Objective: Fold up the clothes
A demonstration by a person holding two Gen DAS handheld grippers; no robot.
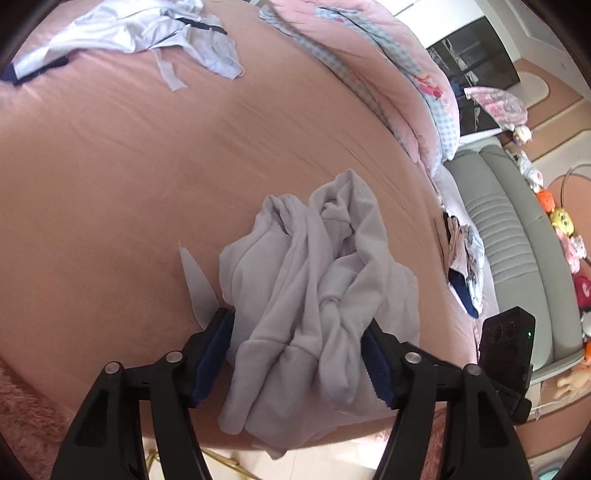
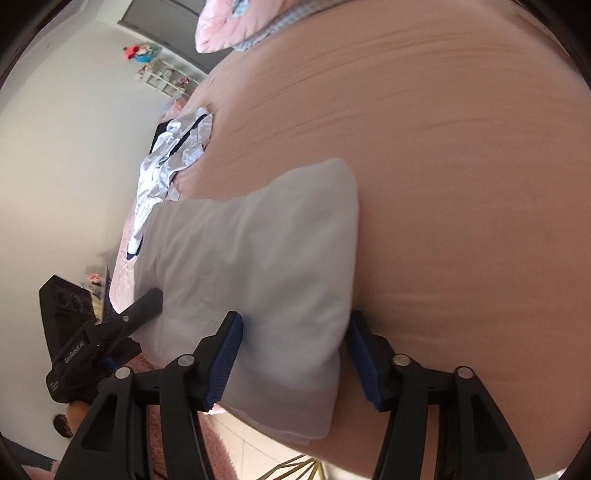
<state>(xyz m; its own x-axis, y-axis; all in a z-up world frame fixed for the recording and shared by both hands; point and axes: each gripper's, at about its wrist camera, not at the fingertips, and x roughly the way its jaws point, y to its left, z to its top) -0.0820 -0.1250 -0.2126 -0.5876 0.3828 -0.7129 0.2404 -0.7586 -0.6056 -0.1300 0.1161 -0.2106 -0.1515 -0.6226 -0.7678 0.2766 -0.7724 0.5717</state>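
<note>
While both claws sit at the near edge of the bed [image 1: 110,177], the pale grey garment [image 1: 314,280] is bunched up right between the fingers of the left claw [image 1: 299,354], spilling forward from it onto the pinkish-brown sheet and hanging a bit over the bed edge below it. Its blue pads [image 1: 214,358] stand wide apart on either side of the wad, so whether they're actually pinching cloth or just straddling it, can't tell.

From the right wrist view the same garment [image 2: 258,266] looks smoother, a flat-ish grey slab running ahead of the right claw [image 2: 291,362]. That claw's fingers are also spread wide with the fabric filling the gap; the picture is soft there, so can't tell if it's clamped. The left claw [image 2: 144,306] shows off to the left of it, touching the cloth's edge.

Far ahead and left of the left claw lies a crumpled white and navy pile of clothes [image 1: 147,33], and a pink quilt [image 1: 388,48] sits ahead to the right
</note>
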